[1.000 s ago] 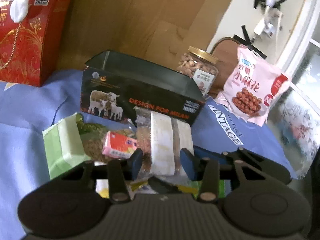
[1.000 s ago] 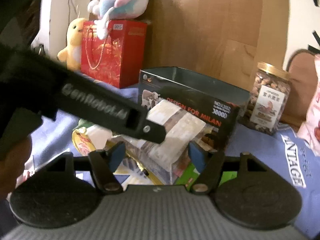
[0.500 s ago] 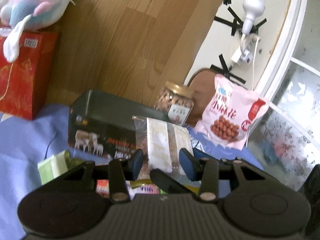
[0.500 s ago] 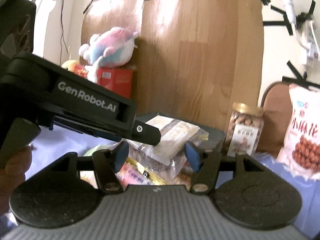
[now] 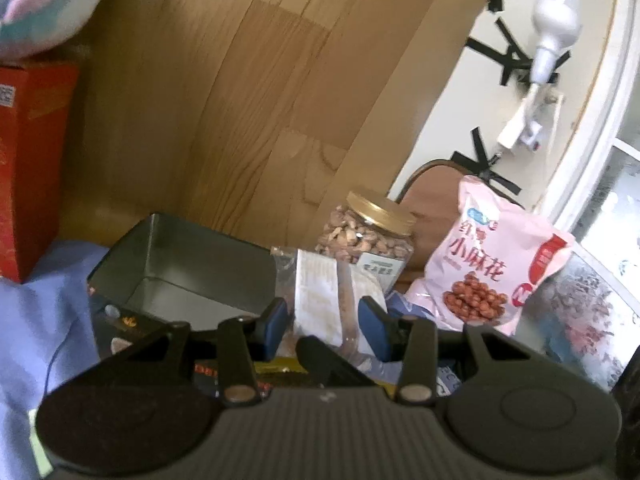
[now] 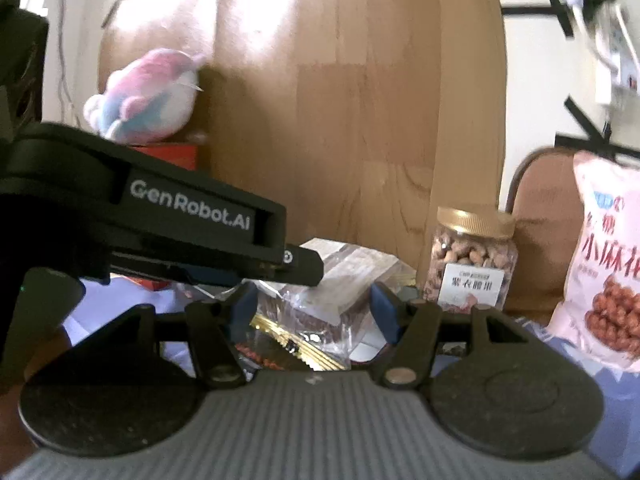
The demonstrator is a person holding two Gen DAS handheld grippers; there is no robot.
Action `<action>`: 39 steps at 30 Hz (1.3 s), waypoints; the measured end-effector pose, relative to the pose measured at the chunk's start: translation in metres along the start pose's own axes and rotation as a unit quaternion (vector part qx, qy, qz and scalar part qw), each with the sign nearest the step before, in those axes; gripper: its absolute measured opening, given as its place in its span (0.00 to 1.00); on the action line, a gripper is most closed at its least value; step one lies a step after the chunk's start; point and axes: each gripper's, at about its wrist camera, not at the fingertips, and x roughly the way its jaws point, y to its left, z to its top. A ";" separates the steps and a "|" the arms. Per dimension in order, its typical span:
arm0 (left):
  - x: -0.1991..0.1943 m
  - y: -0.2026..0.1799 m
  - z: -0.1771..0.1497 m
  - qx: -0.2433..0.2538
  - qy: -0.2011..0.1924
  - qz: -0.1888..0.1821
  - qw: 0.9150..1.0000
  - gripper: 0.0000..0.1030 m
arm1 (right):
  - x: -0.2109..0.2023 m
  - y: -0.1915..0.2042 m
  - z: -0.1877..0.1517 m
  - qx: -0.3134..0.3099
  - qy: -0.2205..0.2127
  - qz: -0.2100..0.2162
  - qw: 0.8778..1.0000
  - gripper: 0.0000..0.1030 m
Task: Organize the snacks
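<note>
My left gripper [image 5: 323, 322] is shut on a clear snack pack with a white label [image 5: 326, 300] and holds it in the air, level with the right end of the open dark tin box [image 5: 176, 272]. The pack also shows in the right wrist view [image 6: 340, 280], with the left gripper's black body [image 6: 160, 220] across it. My right gripper [image 6: 312, 308] is open and empty, its jaws either side of the pack from behind. A yellow packet [image 6: 296, 340] lies below.
A jar of nuts with a gold lid [image 5: 372, 240] and a pink snack bag [image 5: 492, 260] stand at the back right on the blue cloth [image 5: 36, 320]. A red gift box [image 5: 28, 168] with a plush toy [image 6: 148, 96] is at the left. A wooden board [image 5: 260, 100] stands behind.
My left gripper has lifted the clear snack pack off the pile and up to the tin box's rim. The right gripper rose along with it and stayed open.
</note>
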 end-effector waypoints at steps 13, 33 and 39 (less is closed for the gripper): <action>-0.006 0.002 -0.008 0.004 -0.015 0.005 1.000 0.40 | 0.000 -0.005 -0.007 0.018 -0.002 -0.024 1.000 0.63; -0.082 -0.001 -0.125 0.077 0.013 -0.003 0.997 0.44 | -0.078 -0.029 -0.088 0.118 0.152 0.058 0.980 0.91; -0.082 0.002 -0.125 0.076 0.002 -0.004 0.997 0.48 | -0.074 -0.001 -0.086 0.027 0.170 0.034 0.984 0.92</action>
